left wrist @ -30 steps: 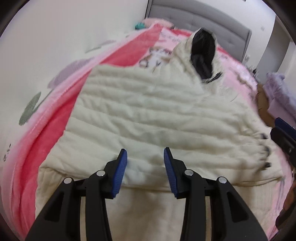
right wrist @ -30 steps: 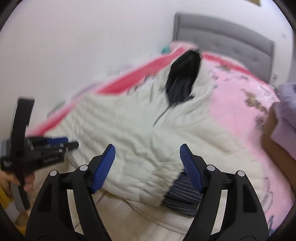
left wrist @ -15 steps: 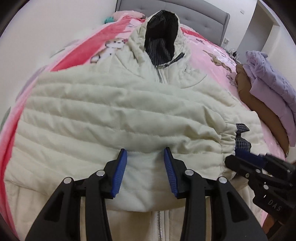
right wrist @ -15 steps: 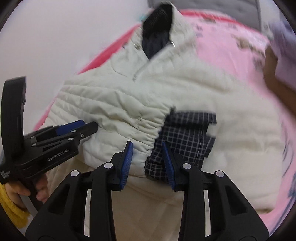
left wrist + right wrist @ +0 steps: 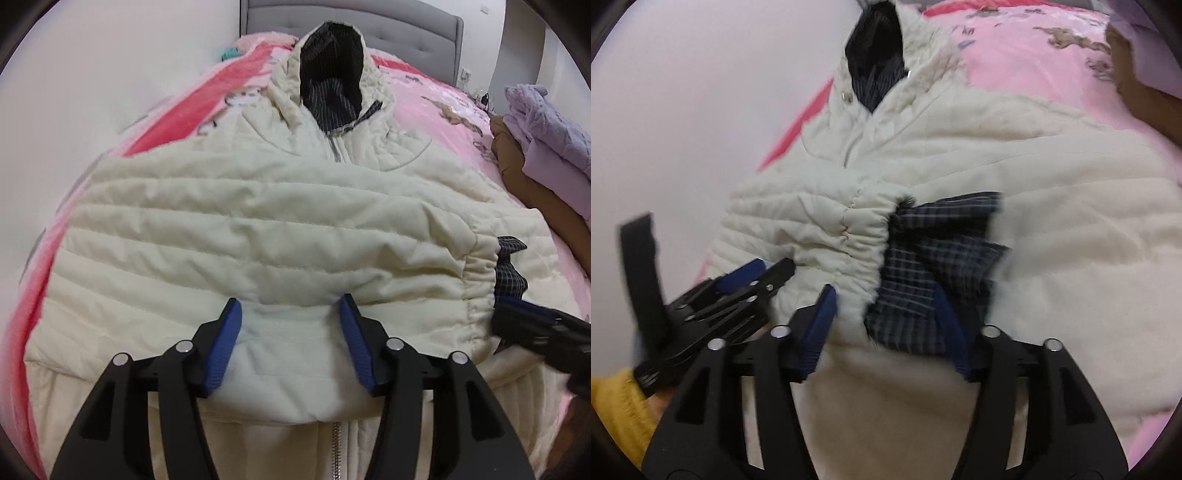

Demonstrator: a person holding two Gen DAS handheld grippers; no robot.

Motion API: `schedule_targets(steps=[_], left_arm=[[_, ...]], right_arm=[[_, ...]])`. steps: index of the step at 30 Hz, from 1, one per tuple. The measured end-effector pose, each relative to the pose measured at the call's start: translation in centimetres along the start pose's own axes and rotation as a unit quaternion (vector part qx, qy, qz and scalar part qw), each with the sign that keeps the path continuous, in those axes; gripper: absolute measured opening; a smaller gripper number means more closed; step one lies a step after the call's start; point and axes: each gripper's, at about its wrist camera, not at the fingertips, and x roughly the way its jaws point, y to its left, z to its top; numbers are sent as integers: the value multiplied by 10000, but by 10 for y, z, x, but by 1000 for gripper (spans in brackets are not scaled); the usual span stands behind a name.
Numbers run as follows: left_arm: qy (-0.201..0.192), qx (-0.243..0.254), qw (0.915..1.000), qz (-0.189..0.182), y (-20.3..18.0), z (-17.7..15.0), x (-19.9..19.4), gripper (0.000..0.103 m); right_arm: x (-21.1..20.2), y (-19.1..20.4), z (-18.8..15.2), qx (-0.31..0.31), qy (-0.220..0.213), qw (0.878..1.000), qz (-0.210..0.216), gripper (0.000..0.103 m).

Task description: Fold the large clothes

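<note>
A cream quilted hooded jacket (image 5: 258, 236) lies front up on a pink bed, its left sleeve folded across the chest. The dark checked lining (image 5: 938, 258) shows at the sleeve's cuff. My left gripper (image 5: 290, 325) is open over the folded sleeve's lower edge, near the zip. My right gripper (image 5: 884, 314) is open, its jaws either side of the cuff (image 5: 857, 236) and lining. The right gripper also shows in the left wrist view (image 5: 543, 328), and the left gripper in the right wrist view (image 5: 750, 280).
The pink and red bedspread (image 5: 436, 107) covers the bed, with a white wall (image 5: 92, 74) along its left side and a grey headboard (image 5: 406, 33) at the far end. A lilac garment (image 5: 543, 129) on a brown one (image 5: 535, 199) lies at the right.
Both grippers have opened wider; the right one had narrowed around the cuff half a second ago. The sleeve now lies across the chest. The left view has shifted slightly back.
</note>
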Motion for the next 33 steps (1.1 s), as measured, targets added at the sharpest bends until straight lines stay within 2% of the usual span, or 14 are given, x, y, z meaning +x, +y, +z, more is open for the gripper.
schedule_targets(steps=[2,4,6,8,11,17,21,25,26,27,28,31,32,33], left_arm=[[-69,23,10000,22,-1,1,-8,56],[-247,131,9996,37,-5,0,-22,56],[-451,248,9987,-30,-14,-3,-37,56],[-496,379,9980,-54,-25,-8,-44,56],[-262,440,9987,8,-38,-16,-35,56],[-39,-118,9999,-14,-33,-15,-13,59],[251,44,9997,48,-35,-13,-3,59],[586,-31,9982,-141,-28,-4,0,59],[668,-59,9975,-220,-25,0,-3,60],[732,-83,9968,-306,-22,5,-8,60],[720,-89,9968,-341,-20,8,-13,60],[247,63,9992,-318,-12,26,-44,61],[29,139,9993,-360,-9,35,-54,67],[-160,201,9990,-366,-5,45,-61,77]], right_arm=[[-26,-6,-6,-40,-302,9994,-133,58],[-55,-18,-14,-12,-578,9970,-518,59],[-73,-35,-20,87,-674,9931,-958,50],[-77,-53,-25,172,-495,9916,-1185,39],[-69,-74,-29,154,-154,9897,-1413,24],[-38,-72,-42,-383,218,9802,-1929,23],[-32,-80,-47,-352,348,9788,-1986,24],[-28,-74,-37,-507,567,9755,-2063,25],[-32,-74,-34,-420,575,9777,-1975,30],[-41,-74,-30,-231,512,9833,-1729,42],[-49,-72,-25,-73,384,9877,-1512,47],[-87,-54,-10,-43,-292,9938,-1076,47],[-95,-47,-2,-108,-455,9936,-1031,48],[-101,-38,9,-201,-654,9923,-1031,55]])
